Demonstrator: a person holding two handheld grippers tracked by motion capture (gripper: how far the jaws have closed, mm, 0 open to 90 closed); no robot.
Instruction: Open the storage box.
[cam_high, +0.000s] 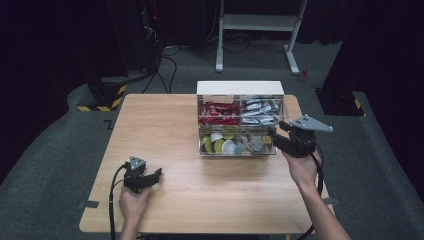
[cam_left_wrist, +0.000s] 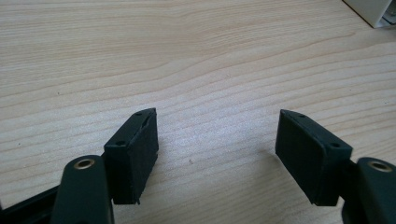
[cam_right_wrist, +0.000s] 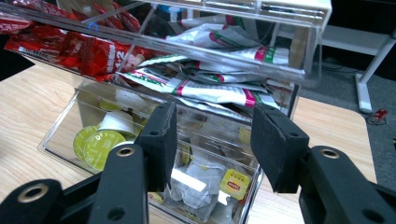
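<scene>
A clear two-tier organiser box with a white top stands at the table's far middle. Its upper tier holds red packets on the left and white packets on the right. The lower tier holds green and white capsules and tea bags. My right gripper is open, held just off the box's right front corner, above the lower tier. My left gripper rests open over bare wood near the front left.
The wooden table has open surface left and in front of the box. A corner of the white box shows at the left gripper view's top right. Beyond the table stand a white desk frame and dark equipment with cables.
</scene>
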